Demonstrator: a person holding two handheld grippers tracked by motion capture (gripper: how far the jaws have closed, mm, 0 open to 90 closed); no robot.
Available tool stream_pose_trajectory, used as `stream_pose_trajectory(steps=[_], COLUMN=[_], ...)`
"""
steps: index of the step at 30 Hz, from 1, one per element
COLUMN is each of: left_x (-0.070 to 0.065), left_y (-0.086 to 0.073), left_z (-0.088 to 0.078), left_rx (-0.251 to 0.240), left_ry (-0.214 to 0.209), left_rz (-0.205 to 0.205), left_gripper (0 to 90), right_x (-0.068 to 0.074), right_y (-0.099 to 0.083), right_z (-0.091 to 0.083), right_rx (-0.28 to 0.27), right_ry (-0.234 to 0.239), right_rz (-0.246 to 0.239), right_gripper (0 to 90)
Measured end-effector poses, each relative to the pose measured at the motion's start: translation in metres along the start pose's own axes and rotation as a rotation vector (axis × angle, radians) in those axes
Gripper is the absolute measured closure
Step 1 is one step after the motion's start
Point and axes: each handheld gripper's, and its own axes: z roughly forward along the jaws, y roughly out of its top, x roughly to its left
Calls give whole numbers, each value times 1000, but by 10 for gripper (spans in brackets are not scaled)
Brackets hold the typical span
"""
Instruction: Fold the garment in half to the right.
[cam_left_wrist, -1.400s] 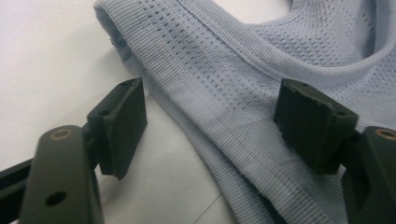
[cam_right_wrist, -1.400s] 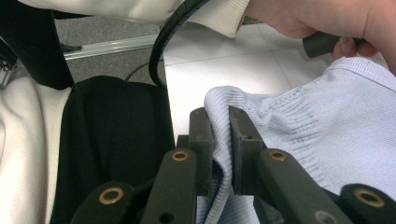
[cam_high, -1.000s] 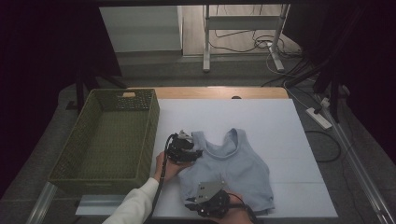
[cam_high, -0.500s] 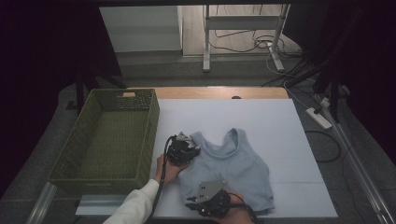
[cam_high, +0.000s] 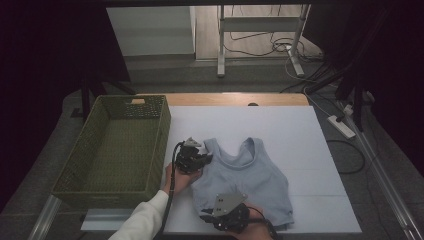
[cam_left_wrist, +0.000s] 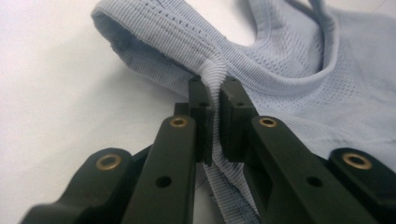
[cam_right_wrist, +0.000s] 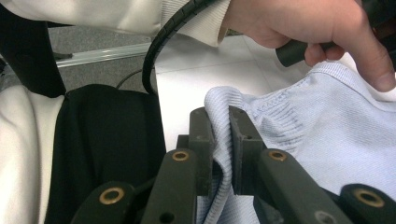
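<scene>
left gripper (cam_left_wrist: 215, 88) newly clamped, ribbed top (cam_left_wrist: 299, 79)

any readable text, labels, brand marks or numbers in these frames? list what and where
None readable.
Light blue top: ribbed knit, with no print or tag showing in any view.
Green basket: plain weave, no label.
Left gripper and right gripper, each clamped on the top's fabric: black jaws with brass rivets, no markings.
White table sheet: blank.

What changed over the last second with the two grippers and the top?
The left gripper has just been closing and now pinches the light blue top at its shoulder strap. The right gripper kept its pinch on the lower hem. The top stayed flat on the white table, and the green basket did not move.
</scene>
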Motion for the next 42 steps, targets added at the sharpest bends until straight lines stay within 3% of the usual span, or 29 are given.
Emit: stream_pose_trajectory(steps=[19,42], left_x=[1,-2], left_y=[10,19], left_z=[-17,-34], left_rx=[-49,-100], left_ry=[-24,-4], left_rz=[-11,-4], left_gripper=[850,852], right_x=[0,3], right_y=[2,8], right_z=[-5,-12], right_rx=[-38,-119], right_ry=[-32,-68], right_rz=[-14,-10], right_gripper=[813,813])
